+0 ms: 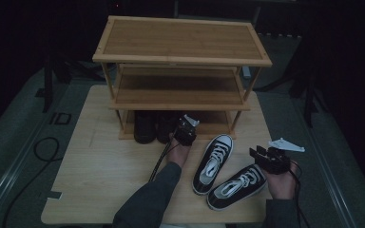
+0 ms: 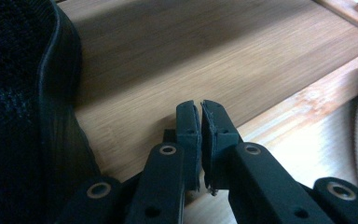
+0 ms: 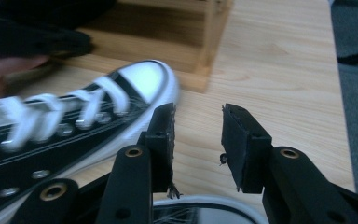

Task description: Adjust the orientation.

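Two sneakers lie on the tabletop (image 1: 100, 175) in front of a three-shelf wooden rack (image 1: 180, 57): the left sneaker (image 1: 214, 161) points its white toe at the rack's bottom shelf, and the right sneaker (image 1: 237, 186) lies just beside it, angled toward the right edge. Two black shoes (image 1: 154, 126) already stand on the left part of the bottom shelf, leaving its right part bare. The left gripper (image 1: 186, 130) sits at the front lip of that shelf, just right of the black shoes; in the left gripper view its jaws are nearly together with only a thin slit between them and nothing held (image 2: 200, 126), the bare shelf board ahead and a black shoe (image 2: 23, 107) close on the left. The right gripper (image 1: 266, 159) hovers above the toe end of the right sneaker, near the tabletop's right edge; its jaws stand well apart and empty (image 3: 198, 135), with the left sneaker (image 3: 70, 126) just beside one jaw and a rack post (image 3: 209, 42) beyond. Wide bare wood lies to the left of the person's left sleeve (image 1: 147, 199). Grey carpet (image 1: 14, 142) surrounds the tabletop, and the room behind is dark.
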A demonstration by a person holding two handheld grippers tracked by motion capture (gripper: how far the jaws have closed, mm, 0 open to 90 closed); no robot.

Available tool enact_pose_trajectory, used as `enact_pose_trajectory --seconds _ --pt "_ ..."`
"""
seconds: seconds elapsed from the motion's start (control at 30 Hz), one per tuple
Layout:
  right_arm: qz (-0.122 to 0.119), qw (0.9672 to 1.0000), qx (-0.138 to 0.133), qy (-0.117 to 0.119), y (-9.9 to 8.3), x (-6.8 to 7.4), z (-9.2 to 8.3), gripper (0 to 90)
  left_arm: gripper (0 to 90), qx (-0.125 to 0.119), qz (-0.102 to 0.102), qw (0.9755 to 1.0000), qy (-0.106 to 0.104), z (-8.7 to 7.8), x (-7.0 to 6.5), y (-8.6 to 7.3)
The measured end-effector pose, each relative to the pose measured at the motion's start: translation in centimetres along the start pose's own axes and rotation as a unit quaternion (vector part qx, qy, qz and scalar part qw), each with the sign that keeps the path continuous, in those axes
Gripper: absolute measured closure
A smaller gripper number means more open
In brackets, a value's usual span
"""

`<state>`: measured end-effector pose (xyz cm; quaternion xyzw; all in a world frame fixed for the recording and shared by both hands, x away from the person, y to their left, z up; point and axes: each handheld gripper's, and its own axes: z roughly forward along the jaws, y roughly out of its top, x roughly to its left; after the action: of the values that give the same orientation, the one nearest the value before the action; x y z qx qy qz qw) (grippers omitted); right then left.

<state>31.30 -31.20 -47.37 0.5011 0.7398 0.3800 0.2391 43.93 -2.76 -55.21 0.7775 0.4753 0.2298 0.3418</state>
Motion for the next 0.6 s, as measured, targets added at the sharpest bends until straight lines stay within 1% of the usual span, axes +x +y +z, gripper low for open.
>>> enact_pose_trajectory --seconds 0.07,0.1,0.13,0.17,0.27,0.3,0.37,0.4,0.43,0.47,0.53,0.6 --pt "-0.01 0.9999 0.002 0.007 0.2 1.0 -0.2 62.7 85.9 0.0 0.001 1.0 0.003 0.2 0.1 0.0" --pt "-0.013 0.9999 0.003 0.01 0.3 1.5 -0.3 61.9 85.9 0.001 0.005 1.0 0.005 0.2 0.0 0.0" --pt "-0.019 0.9997 0.004 0.016 0.3 2.1 -0.4 61.5 86.0 0.001 0.003 1.0 0.003 0.3 -0.1 0.0" --pt "-0.024 0.9995 0.006 0.018 0.4 2.6 -0.4 61.0 86.6 0.0 0.014 0.9999 0.009 0.3 -0.1 0.0" --pt "-0.049 0.9982 0.018 0.03 0.4 4.4 -0.4 60.2 87.5 -0.003 0.011 0.9999 0.012 0.3 -0.3 -0.1" --pt "-0.053 0.9979 0.02 0.031 0.4 4.8 -0.4 59.6 88.1 -0.006 0.01 0.9999 0.013 0.3 -0.3 -0.2" --pt "-0.054 0.9974 0.022 0.041 0.5 5.9 -0.4 58.6 88.6 -0.008 0.01 0.9998 0.015 0.3 -0.4 -0.2" --pt "-0.054 0.9974 0.022 0.041 0.5 5.9 -0.4 58.6 88.8 -0.008 0.01 0.9998 0.015 0.3 -0.4 -0.2" --pt "-0.055 0.9971 0.025 0.047 0.5 6.4 -0.3 58.0 88.8 -0.008 0.012 0.9998 0.015 0.3 -0.4 -0.2" --pt "-0.057 0.996 0.028 0.062 0.5 7.6 0.2 56.7 88.8 -0.008 0.012 0.9998 0.014 0.3 -0.4 -0.2" --pt "-0.057 0.9955 0.036 0.066 0.6 8.5 0.8 55.1 88.8 -0.009 0.011 0.9998 0.013 0.3 -0.4 -0.2" --pt "-0.053 0.9953 0.05 0.064 0.6 9.0 1.6 54.1 88.8 -0.008 0.012 0.9998 0.013 0.3 -0.4 -0.3"
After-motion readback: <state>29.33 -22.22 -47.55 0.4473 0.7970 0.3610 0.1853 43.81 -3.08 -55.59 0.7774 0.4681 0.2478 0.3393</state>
